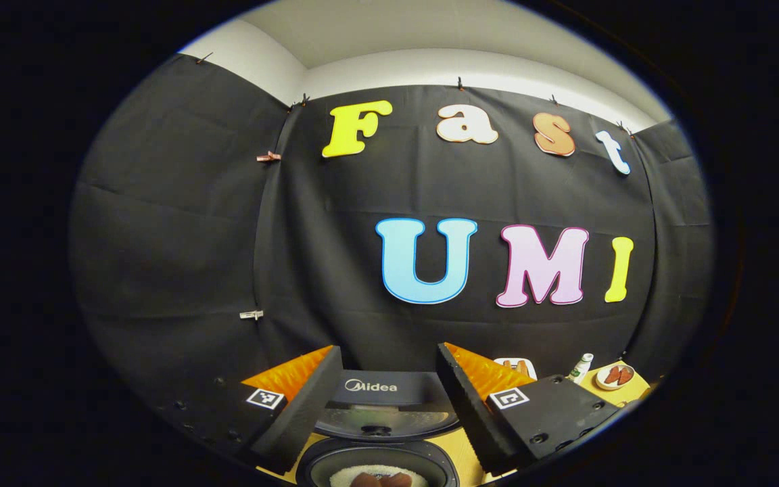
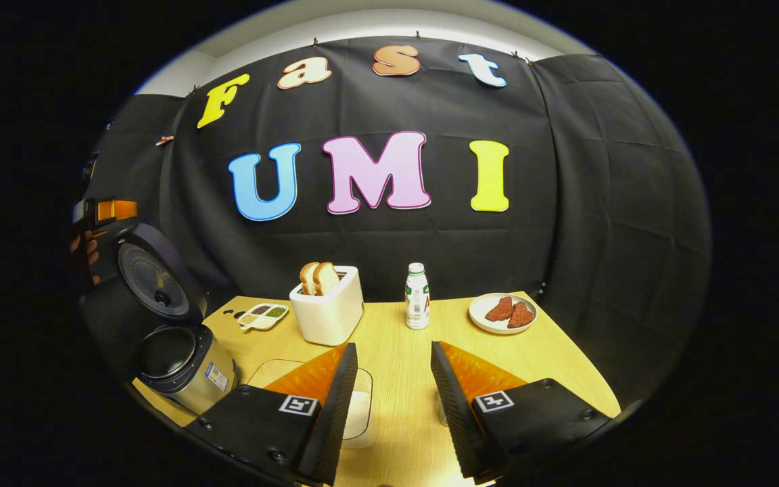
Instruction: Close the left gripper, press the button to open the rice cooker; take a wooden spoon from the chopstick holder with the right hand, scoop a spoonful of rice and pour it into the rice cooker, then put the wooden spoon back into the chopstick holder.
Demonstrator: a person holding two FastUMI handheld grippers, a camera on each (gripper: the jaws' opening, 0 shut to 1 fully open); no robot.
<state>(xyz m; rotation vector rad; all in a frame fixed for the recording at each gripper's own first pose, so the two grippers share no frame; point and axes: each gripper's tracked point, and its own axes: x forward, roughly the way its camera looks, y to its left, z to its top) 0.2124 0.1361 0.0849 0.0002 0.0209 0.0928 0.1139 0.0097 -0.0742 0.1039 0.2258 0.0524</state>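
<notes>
Hovering above the rice cooker (image 1: 376,433), whose lid (image 2: 153,274) already stands up, the left gripper (image 1: 384,399) has its fingers spread wide and empty; white rice shows in the inner pot (image 1: 379,475) below. The right gripper (image 2: 389,399) is likewise open and holds nothing, poised over a clear container of rice (image 2: 356,412) on the wooden table (image 2: 552,358). I cannot make out the chopstick holder or wooden spoon. Risks, as I judge them: the raised lid could be knocked by the left gripper, and a reach for the spoon could clip the toaster (image 2: 327,308) or tip the upright bottle (image 2: 417,297).
</notes>
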